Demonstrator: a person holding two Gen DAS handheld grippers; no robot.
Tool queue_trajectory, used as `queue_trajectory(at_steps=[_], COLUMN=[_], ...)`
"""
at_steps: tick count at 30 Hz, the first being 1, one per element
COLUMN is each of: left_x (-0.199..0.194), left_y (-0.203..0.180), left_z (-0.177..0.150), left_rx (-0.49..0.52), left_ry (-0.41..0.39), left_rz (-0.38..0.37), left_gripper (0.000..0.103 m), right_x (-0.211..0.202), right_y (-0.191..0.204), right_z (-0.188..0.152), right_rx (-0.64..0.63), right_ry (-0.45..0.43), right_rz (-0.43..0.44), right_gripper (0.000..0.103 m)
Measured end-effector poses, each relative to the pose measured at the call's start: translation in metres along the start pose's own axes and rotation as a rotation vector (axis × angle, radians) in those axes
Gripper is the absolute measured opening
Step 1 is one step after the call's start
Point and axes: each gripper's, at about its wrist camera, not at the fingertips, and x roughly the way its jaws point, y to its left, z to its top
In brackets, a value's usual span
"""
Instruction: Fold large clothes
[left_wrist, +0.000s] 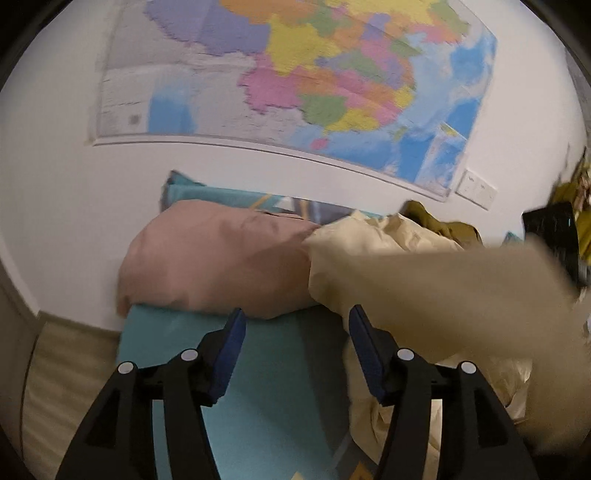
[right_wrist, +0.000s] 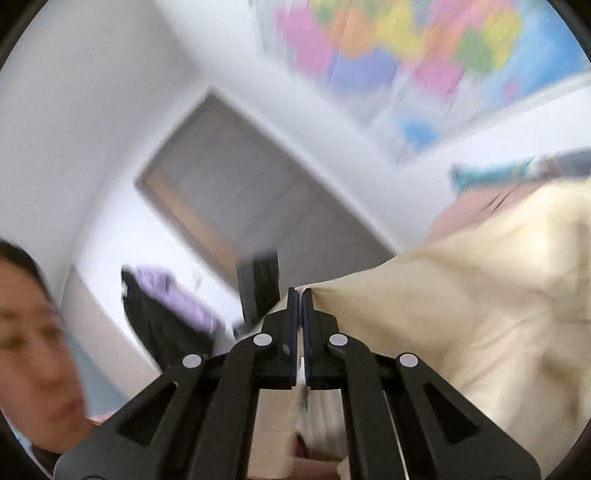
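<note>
A cream garment (left_wrist: 436, 280) lies crumpled on the teal bed sheet (left_wrist: 273, 398) and stretches off to the right, blurred. My left gripper (left_wrist: 297, 325) is open and empty, low over the sheet, its right finger beside the cream cloth. In the right wrist view my right gripper (right_wrist: 300, 295) is shut on an edge of the cream garment (right_wrist: 480, 314), lifted high and tilted, with the cloth hanging down to the right. The left gripper (right_wrist: 258, 288) shows blurred beyond it.
A folded pink garment (left_wrist: 218, 262) sits on the bed against the white wall, under a coloured map (left_wrist: 314, 81). An olive garment (left_wrist: 443, 221) lies behind the cream one. A doorway (right_wrist: 240, 192) and the person's face (right_wrist: 33, 350) show in the right wrist view.
</note>
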Motion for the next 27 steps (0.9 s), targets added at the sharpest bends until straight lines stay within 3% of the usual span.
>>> queue_trajectory(at_steps=[3,5,7,8,11,13,14,15,18,23,24,25,26,27], left_x=[0.032,0.058,0.084,0.098,0.123,0.139,0.145,0.149,0.159,0.172,0.176,0.178,0.182,0.182], left_y=[-0.018,-0.032,-0.052,-0.067,-0.094,-0.105,-0.11,-0.113,-0.112,-0.11,-0.109,-0.109,-0.109,-0.109], left_z=[0.003,0.004,0.004,0.004,0.004,0.006,0.008,0.011,0.018,0.024,0.025,0.026,0.027,0.029], left_rx=[0.029,0.05,0.076,0.109,0.193,0.202,0.214,0.224,0.184,0.124,0.109,0.103,0.096,0.089], left_ry=[0.046,0.076,0.114,0.129,0.148,0.179,0.186,0.188,0.209,0.229,0.233,0.237,0.24,0.239], left_rz=[-0.039,-0.067,-0.106,-0.106,-0.059,-0.075,-0.07,-0.059,-0.087,-0.098,-0.095,-0.094,-0.089,-0.09], left_gripper=[0.056,0.055,0.055,0.055,0.055,0.055,0.055,0.055,0.055,0.055,0.055,0.055,0.055,0.055], right_x=[-0.081,-0.134,-0.171,-0.184,-0.223,-0.229,-0.22,-0.211,-0.18,-0.169,-0.168,-0.173,-0.174,-0.18], right_y=[-0.031,-0.059,-0.091,-0.108,-0.122,-0.109,-0.097,-0.083,-0.049,-0.045,-0.047,-0.051,-0.053,-0.053], right_z=[0.008,-0.005,-0.021,-0.028,-0.05,-0.059,-0.068,-0.071,-0.079,-0.115,-0.122,-0.125,-0.125,-0.124], right_rx=[0.071,0.162,0.277,0.336,0.391,0.33,0.271,0.183,-0.011,-0.19,-0.186,-0.167,-0.146,-0.127], right_ry=[-0.123,-0.17,-0.187,-0.209,-0.231,-0.225,-0.204,-0.153,0.012,0.194,0.218,0.225,0.221,0.202], right_rz=[-0.156,-0.328,-0.485,-0.546,-0.682,-0.677,-0.695,-0.712,-0.783,-0.941,-0.954,-0.947,-0.927,-0.903], right_gripper=[0.008,0.012,0.039,0.06,0.062,0.067,0.078,0.086,0.09,0.09,0.084,0.073,0.045,0.026])
